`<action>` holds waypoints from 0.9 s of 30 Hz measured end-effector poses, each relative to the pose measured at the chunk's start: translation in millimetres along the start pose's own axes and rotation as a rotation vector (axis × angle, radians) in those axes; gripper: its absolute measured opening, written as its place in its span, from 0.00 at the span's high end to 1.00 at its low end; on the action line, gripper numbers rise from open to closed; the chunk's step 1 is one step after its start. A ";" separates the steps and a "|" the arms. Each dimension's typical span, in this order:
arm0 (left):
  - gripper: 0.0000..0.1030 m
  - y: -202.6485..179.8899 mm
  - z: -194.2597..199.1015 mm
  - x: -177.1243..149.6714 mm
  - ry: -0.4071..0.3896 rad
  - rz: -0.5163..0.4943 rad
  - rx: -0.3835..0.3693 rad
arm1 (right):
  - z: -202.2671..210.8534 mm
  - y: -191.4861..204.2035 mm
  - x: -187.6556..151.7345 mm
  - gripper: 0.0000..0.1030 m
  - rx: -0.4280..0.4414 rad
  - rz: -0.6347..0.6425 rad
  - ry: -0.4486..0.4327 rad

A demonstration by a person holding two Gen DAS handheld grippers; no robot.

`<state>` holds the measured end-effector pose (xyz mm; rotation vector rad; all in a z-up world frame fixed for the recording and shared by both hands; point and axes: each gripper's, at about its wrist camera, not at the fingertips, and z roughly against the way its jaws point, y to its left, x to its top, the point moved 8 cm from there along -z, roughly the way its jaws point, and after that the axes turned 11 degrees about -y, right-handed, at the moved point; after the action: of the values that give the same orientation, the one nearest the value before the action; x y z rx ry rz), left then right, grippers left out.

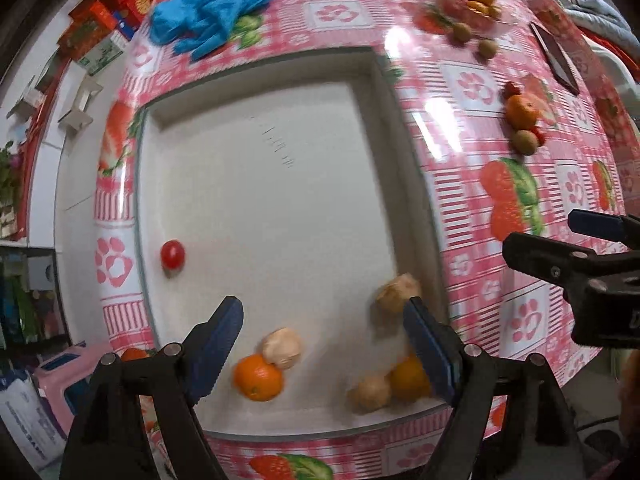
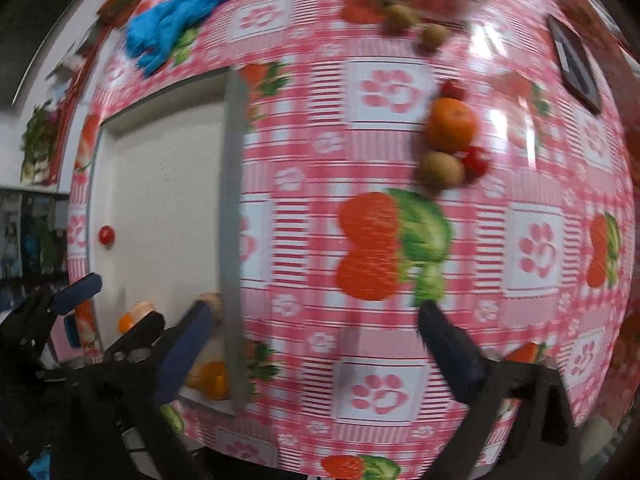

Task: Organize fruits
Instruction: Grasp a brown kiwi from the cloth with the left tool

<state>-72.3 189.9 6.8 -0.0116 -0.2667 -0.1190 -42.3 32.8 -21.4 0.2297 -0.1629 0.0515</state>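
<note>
1. Several fruits, among them an orange (image 1: 258,377), were seen in the white tray (image 1: 260,92), near its front edge
2. Another orange (image 2: 452,124) and a kiwi (image 2: 440,170) were left loose on the counter (image 2: 400,360), toward its far right
3. Both the left gripper (image 1: 324,344) and right gripper (image 2: 316,344) were held with fingers apart, empty

Blue gloves (image 1: 216,20) far side; phone (image 1: 554,58) on tablecloth (image 1: 472,208).

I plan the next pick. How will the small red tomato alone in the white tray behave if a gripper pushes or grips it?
The small red tomato looks round and glossy, so a push would probably send it rolling across the flat white tray until the raised rim stops it. Its smooth skin may slip between pads, and it seems soft, so a hard squeeze could burst it.
</note>
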 end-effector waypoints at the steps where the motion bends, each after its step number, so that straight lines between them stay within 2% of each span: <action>1: 0.19 -6.5 1.9 2.8 -0.003 -0.007 -0.006 | 2.1 -10.0 -1.1 0.00 -0.005 -0.014 0.000; 12: 0.19 -71.0 16.2 25.9 -0.019 -0.068 -0.095 | 8.6 -97.1 -33.1 0.00 -0.063 -0.177 0.053; 17: 0.19 -100.6 4.5 42.3 -0.004 -0.074 -0.116 | 11.0 -143.2 -55.8 0.00 -0.103 -0.224 0.082; 22: 0.19 -125.2 -12.3 60.7 0.019 -0.025 -0.148 | 8.3 -184.9 -83.3 0.00 -0.153 -0.255 0.126; 27: 0.19 -138.7 -34.8 73.5 0.041 0.010 -0.139 | 4.7 -212.3 -111.5 0.00 -0.171 -0.265 0.166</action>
<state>-9.3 42.8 -7.9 -0.1488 -0.2172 -0.1273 -138.2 -178.4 -82.6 0.0741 0.0293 -0.2057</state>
